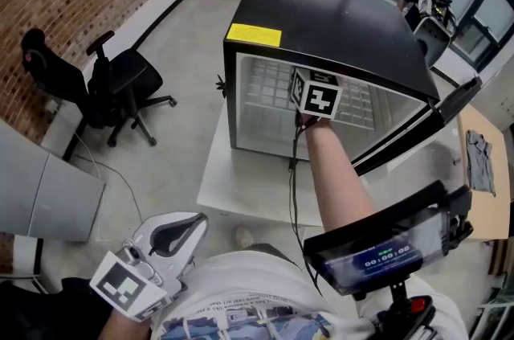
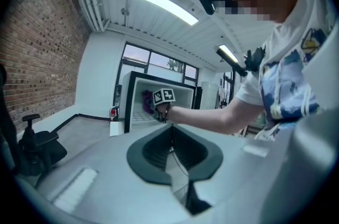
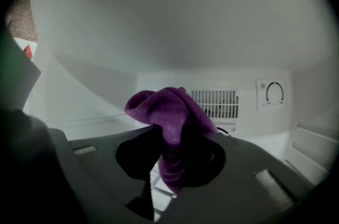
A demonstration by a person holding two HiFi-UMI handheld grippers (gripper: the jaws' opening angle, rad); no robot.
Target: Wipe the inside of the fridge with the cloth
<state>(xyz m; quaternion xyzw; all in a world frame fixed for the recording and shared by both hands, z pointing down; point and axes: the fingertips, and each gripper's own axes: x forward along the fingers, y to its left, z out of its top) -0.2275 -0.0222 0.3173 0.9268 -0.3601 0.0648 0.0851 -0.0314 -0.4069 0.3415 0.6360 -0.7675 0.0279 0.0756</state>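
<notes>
A black mini fridge (image 1: pixel 337 21) stands open on a white table (image 1: pixel 229 182), its door (image 1: pixel 418 129) swung out to the right. My right gripper (image 1: pixel 309 109) reaches into the white interior above the wire shelf (image 1: pixel 261 89). It is shut on a bunched purple cloth (image 3: pixel 169 114), held up before the back wall near the vent (image 3: pixel 214 97) and thermostat dial (image 3: pixel 274 93). The left gripper view shows the same cloth (image 2: pixel 146 101) inside the fridge (image 2: pixel 132 96). My left gripper (image 1: pixel 189 227) hangs low by my body, far from the fridge, jaws together and empty (image 2: pixel 171 135).
A black office chair (image 1: pixel 108 85) stands left of the table beside the brick wall. A grey cabinet (image 1: pixel 44 194) is at the near left. To the right is a wooden desk (image 1: pixel 486 170). A device with a lit screen (image 1: pixel 381 250) hangs at my chest.
</notes>
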